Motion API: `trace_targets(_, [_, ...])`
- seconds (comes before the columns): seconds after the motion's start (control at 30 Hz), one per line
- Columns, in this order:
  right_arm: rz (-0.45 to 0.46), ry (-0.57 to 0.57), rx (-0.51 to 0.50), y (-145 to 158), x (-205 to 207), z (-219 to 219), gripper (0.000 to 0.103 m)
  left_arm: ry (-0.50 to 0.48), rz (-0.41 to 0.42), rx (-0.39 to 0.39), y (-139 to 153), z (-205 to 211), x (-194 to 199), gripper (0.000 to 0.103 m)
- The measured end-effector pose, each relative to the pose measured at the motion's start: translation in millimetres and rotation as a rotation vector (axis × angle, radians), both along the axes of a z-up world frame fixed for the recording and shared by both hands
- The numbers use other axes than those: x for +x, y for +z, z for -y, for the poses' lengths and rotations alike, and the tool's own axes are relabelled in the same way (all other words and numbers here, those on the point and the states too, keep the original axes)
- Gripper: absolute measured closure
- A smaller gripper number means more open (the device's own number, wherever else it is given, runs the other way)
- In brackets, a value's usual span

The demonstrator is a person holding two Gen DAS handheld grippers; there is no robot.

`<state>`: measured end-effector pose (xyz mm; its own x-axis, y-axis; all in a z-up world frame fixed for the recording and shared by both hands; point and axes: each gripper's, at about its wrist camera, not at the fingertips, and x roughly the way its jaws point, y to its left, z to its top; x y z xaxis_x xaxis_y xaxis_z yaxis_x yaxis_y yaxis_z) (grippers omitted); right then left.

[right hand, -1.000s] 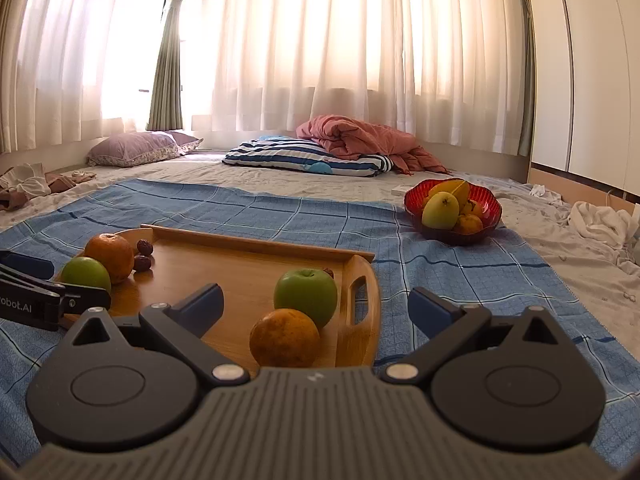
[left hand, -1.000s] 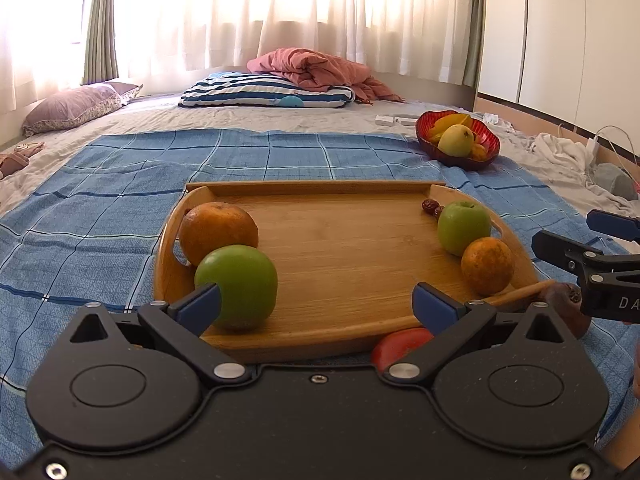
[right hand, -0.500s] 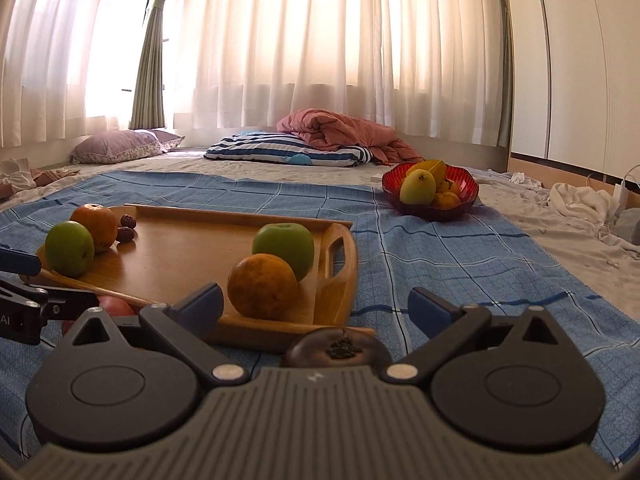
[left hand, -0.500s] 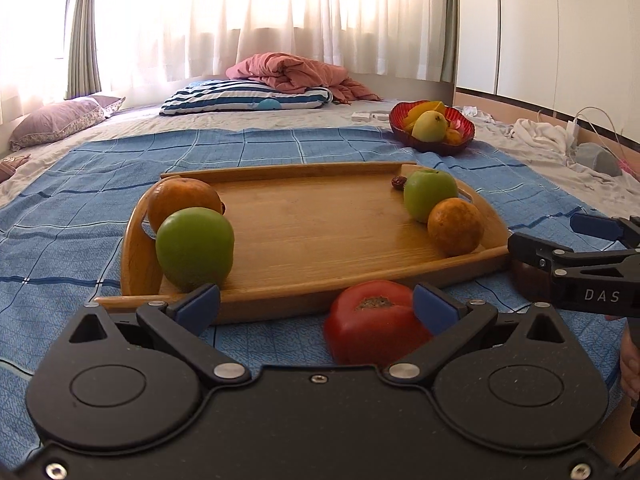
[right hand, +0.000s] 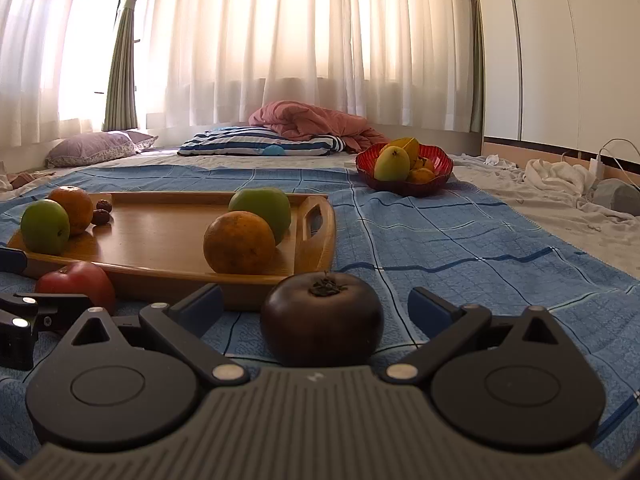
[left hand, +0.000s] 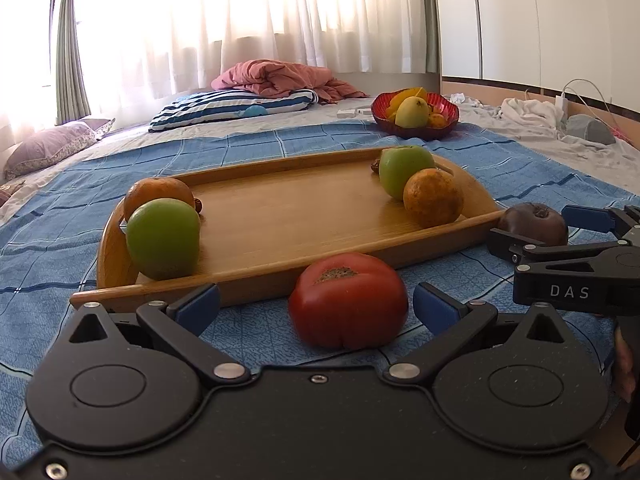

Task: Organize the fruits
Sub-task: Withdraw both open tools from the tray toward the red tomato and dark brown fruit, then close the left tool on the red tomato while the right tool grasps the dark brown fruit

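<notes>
Both grippers wide open, neither gripping anything. Left gripper (left hand: pixel 316 306): red tomato (left hand: pixel 347 299) sits on the blue blanket (left hand: pixel 260 140) dead ahead between the fingers, nearer the right finger, just off the near rim of the wooden tray (left hand: pixel 288 208). Right gripper (right hand: pixel 315 304): dark fruit (right hand: pixel 322 318) centred between its fingers, on the blanket beside the tray's handle end. Both fruits are roundish, stem scar up, so no long axis to align. My read: each side needs only a short push forward, then close. Left could shift slightly right to centre first.
</notes>
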<state>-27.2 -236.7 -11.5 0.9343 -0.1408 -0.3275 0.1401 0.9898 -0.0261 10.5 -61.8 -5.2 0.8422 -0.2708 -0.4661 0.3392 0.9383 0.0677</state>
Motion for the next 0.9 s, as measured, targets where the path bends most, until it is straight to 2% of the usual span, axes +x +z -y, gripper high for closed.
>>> trace_targets(0.13, [-0.002,-0.007,-0.022,-3.2,2.3,-3.3,0.000,0.001,0.000,-0.015,-0.5,0.8,-0.4,0.002])
trace_targets(0.27, [-0.004,-0.007,-0.052,-6.9,3.5,-7.7,0.000,-0.006,-0.013,-0.005,-0.9,4.9,0.5,0.017])
trace_targets(0.47, [0.008,-0.017,-0.085,-9.2,2.8,-13.1,0.000,-0.013,-0.048,0.001,-5.5,10.1,2.8,0.032])
trace_targets(0.9, [-0.005,-0.016,-0.082,-11.4,6.0,-10.9,0.001,0.014,-0.060,-0.003,-7.4,12.2,1.2,0.032])
